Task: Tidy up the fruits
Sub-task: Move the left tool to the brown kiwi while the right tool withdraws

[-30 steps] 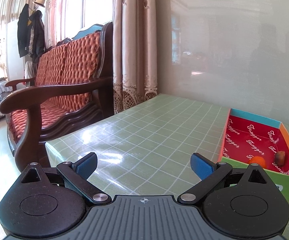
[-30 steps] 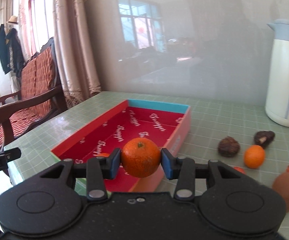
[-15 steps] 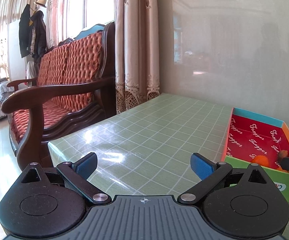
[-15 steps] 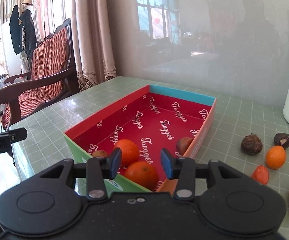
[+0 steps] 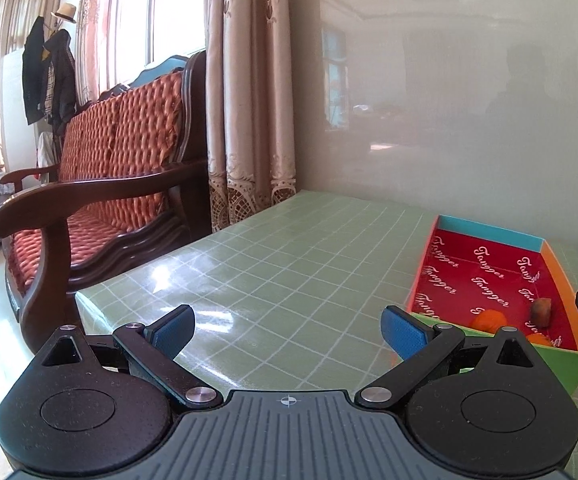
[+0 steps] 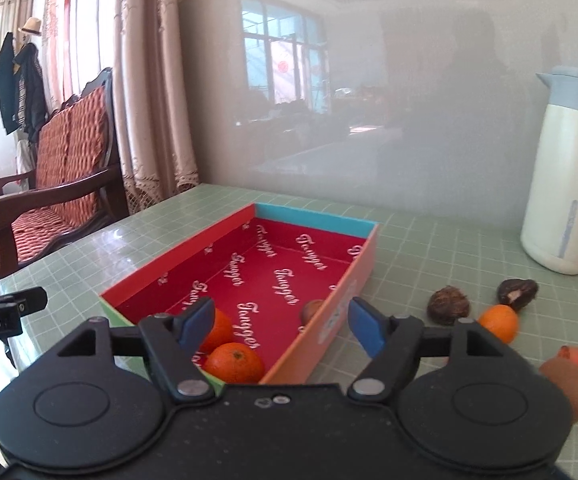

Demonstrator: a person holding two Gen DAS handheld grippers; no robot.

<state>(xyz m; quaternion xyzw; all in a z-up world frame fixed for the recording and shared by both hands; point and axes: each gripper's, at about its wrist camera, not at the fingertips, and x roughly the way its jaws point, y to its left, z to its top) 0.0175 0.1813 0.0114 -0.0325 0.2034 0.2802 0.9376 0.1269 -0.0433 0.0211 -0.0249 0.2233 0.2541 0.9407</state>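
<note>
Orange (image 6: 234, 362) now in box (image 6: 363, 262) (jaws opening).

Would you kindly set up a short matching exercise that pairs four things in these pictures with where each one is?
Things:
1. nearest orange
2. white thermos jug
3. right gripper
4. dark wrinkled fruit

Places:
A. stands on the table to the right of the box, near the wall
B. lies in the near end of the red box
C. lies on the table to the right of the box
D. above the box's near end, empty, opening

Pairs: 1-B, 2-A, 3-D, 4-C
</note>
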